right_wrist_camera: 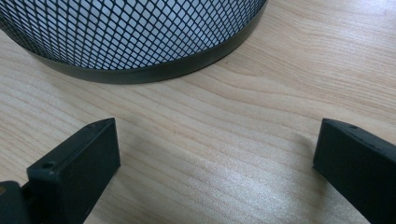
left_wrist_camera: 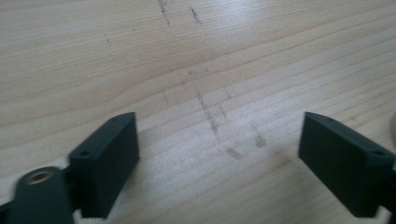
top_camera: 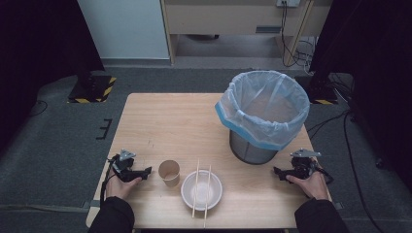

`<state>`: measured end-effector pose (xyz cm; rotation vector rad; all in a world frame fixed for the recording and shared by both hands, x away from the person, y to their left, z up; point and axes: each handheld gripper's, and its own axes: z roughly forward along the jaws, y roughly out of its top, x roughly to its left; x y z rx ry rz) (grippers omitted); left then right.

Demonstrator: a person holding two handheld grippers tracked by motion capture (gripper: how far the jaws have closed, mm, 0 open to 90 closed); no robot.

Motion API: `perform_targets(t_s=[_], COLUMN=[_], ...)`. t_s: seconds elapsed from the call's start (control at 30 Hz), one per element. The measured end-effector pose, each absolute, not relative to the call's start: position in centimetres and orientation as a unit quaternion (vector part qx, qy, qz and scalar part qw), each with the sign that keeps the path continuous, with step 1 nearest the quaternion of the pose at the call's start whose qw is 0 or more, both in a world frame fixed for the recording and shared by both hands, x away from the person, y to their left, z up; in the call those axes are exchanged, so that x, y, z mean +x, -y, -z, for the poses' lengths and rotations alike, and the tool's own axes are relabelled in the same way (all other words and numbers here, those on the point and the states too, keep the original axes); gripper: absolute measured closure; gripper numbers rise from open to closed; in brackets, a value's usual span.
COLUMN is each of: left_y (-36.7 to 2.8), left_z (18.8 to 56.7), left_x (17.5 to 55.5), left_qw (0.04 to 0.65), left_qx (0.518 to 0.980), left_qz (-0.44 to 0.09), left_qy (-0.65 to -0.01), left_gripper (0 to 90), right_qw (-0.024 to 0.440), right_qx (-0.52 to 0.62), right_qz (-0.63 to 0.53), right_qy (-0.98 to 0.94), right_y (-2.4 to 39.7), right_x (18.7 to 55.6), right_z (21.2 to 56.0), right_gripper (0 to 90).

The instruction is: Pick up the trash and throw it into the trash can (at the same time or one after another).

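While both hands rest low at the near edge of the wooden surface (top_camera: 165, 116), the left claw (top_camera: 145, 171) lies at the far left, pointing right toward a paper cup (top_camera: 169, 173). Its jaws stand wide apart with nothing between them; in the left gripper view the left claw (left_wrist_camera: 219, 154) frames bare, faintly scuffed wood. The cup stands upright just beside the jaw tips, apart from them.

Next to the cup on its right sits a white bowl (top_camera: 190, 194), close to the cup. A pair of chopsticks (top_camera: 196, 187) lies across the bowl's rim, side by side, running from the far side toward the person and overhanging the near rim.

Farther right and farther back stands a wire-mesh bin (top_camera: 252, 150) lined with a pale blue bag (top_camera: 262, 107).

At the far right, the right claw (top_camera: 276, 171) points left toward the bin's foot, near it but not touching. In the right gripper view the right claw (right_wrist_camera: 217, 168) also gapes empty over bare wood, the bin (right_wrist_camera: 130, 37) just ahead.
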<state>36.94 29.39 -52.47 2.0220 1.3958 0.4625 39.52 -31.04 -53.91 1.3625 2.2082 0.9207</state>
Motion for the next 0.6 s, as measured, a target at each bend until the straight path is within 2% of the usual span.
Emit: perform_targets(t_s=[0.23, 0.6], left_y=[-29.3, -30.0], left_z=[50.7, 46.6], left_x=[36.5, 35.4], left_qw=[0.324, 0.427], left_qx=[0.755, 0.685], left_qz=[-0.199, -0.242], left_qy=[-0.534, -0.539], left_gripper=[17.3, 18.2], right_qw=[0.195, 0.196], right_qx=[0.486, 0.493], right_qz=[-0.328, -0.326], right_qy=[-0.787, -0.782], right_y=[31.0, 30.8], right_x=[39.3, 39.1], right_z=[53.9, 53.9], right_gripper=[0.8, 0.8])
